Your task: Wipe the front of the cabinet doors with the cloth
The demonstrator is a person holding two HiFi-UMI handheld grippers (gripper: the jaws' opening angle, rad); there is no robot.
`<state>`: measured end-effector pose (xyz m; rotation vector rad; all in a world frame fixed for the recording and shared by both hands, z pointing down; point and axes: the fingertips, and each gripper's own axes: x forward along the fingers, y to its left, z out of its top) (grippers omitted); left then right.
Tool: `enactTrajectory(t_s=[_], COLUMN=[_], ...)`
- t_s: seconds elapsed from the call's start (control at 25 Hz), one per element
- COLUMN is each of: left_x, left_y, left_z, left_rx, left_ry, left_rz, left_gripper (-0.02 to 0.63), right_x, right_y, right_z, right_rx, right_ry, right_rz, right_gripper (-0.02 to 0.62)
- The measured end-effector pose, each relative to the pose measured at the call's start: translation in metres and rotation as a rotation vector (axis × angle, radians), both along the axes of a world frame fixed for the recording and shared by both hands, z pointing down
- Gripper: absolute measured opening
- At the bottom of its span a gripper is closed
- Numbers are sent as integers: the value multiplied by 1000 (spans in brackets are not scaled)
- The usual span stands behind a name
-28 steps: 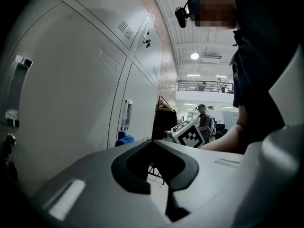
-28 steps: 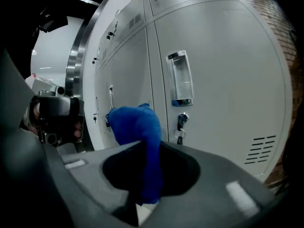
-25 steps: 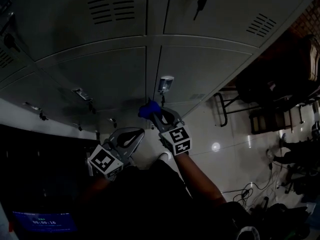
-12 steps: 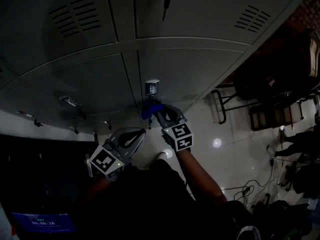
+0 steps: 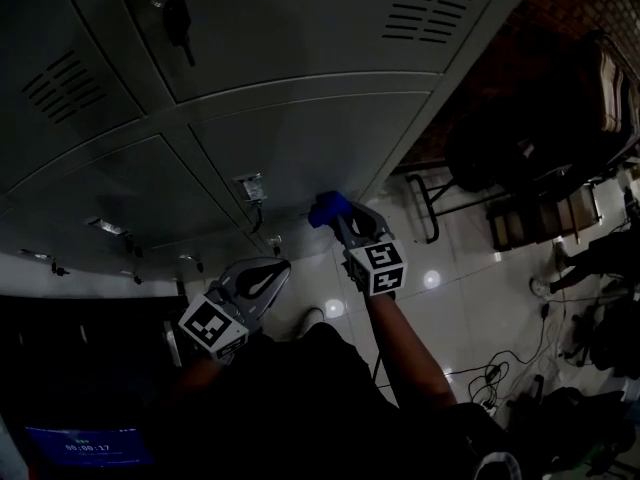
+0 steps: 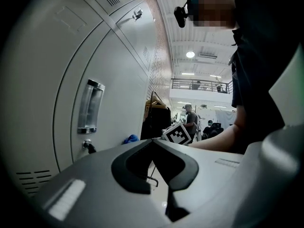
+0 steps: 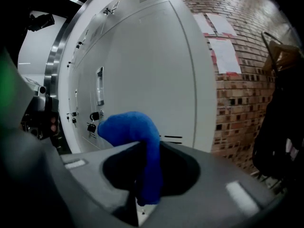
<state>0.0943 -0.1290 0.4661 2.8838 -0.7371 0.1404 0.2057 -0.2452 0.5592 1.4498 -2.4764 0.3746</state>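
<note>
The blue cloth is pinched between the closed jaws of the right gripper and is held up at the lower right part of a grey cabinet door, to the right of that door's recessed handle; whether the cloth touches the metal cannot be told. The left gripper is held lower and to the left, well apart from the cloth, with its jaws brought together on nothing. A brick wall is seen just beyond the cabinet's right edge, and a glossy tiled floor lies below.
</note>
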Motion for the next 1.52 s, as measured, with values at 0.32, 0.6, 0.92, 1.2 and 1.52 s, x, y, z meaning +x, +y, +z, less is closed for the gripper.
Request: enactTrajectory(t_s=[0.32,0.6,0.92,1.2,1.52], left_x=[31,29,-9,-78,-157], left_y=[3,10,41,81,155], left_z=[5,3,-12,-20,-16], left_rx=[-1,12,68,65,37], left_ry=[-17,-23,-6,29,38], left_rz=[7,-18,-32,-53,-86], left_gripper=[0,0,1,1,1], right_x=[76,80,6,-85,-191], right_y=[-8,6,70,136,227], right_z=[6,-3,-41,-74,-84], right_rx=[11,34,100,136,146], right_ry=[35,23,17,1,8], right_rz=[99,99,4,-76,-186], right_gripper=[69,71,70,69,71])
